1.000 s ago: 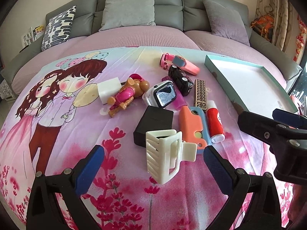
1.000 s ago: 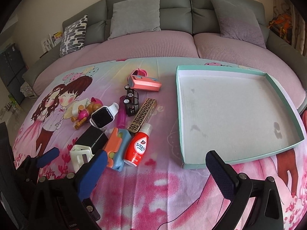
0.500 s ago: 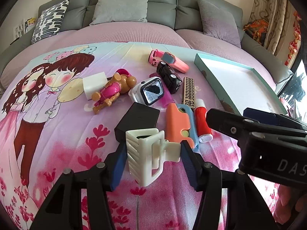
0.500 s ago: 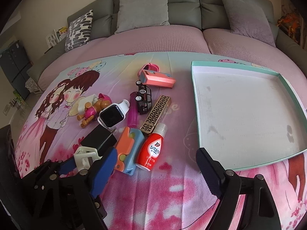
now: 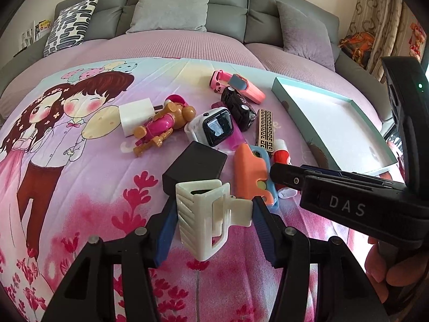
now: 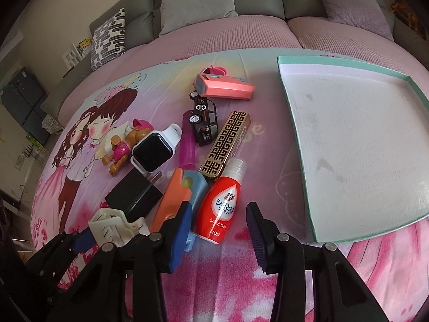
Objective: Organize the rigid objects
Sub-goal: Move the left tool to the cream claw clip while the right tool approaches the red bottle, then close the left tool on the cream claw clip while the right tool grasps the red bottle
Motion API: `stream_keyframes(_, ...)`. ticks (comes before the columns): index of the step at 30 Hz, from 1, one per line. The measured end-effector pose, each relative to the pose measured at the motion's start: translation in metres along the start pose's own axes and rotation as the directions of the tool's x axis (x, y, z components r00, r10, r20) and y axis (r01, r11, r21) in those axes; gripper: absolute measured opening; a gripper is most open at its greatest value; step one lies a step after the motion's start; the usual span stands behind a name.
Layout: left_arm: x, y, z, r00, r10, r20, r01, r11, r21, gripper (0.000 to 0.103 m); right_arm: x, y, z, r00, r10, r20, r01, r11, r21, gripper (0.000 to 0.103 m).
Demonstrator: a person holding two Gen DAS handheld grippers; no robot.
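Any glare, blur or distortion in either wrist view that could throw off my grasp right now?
Left wrist view: sharp, but fisheye bends the tray; window glare washes the lower right corner; reflection on the smartwatch screen. Right wrist view: sharp; glare streak on the red bottle; dark vignette at the corners.

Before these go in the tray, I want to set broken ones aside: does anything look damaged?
Nothing is clearly broken. The smartwatch screen looks cracked in the left wrist view, but clean in the right wrist view, so probably glare.

Cream hair clip (image 5: pixel 207 216) — red bottle (image 6: pixel 219 209) — teal-rimmed tray (image 6: pixel 346 64) — cartoon-print pink sheet (image 5: pixel 80 177).
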State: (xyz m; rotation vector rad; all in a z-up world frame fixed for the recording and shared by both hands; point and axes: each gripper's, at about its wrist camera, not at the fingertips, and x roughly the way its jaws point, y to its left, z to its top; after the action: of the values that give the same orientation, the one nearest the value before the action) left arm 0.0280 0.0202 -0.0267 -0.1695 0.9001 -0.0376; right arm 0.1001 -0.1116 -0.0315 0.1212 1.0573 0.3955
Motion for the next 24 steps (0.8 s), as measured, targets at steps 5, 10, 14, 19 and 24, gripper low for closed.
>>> stream_keyframes(5,0.001,0.000,0.000,1.000,0.000,0.001,0.000,1.000,0.004,0.057,0.003,-0.004,0.000,0.999,0.037,-0.006,-0.036,0.999,0.030,0.045)
stream_keyframes(10,0.002,0.000,0.000,1.000,0.004,0.000,-0.004,1.000,0.008,0.057,0.004,-0.006,0.000,0.998,0.063,-0.006,-0.062,0.997,0.047,0.035)
stream_keyframes(14,0.001,0.001,0.000,1.000,0.006,-0.003,-0.006,1.000,0.007,0.057,0.002,-0.011,-0.002,0.997,0.073,-0.002,-0.073,0.995,0.071,0.034)
stream_keyframes(19,-0.004,0.001,0.000,1.000,0.017,-0.002,-0.017,1.000,0.011,0.057,-0.014,-0.010,-0.001,0.998,0.055,0.042,-0.057,0.997,0.059,0.033)
stream_keyframes(24,-0.019,0.001,0.007,0.999,0.020,0.029,-0.020,1.000,0.010,0.057,-0.030,-0.015,0.001,0.995,0.057,0.079,-0.063,0.995,0.073,0.032)
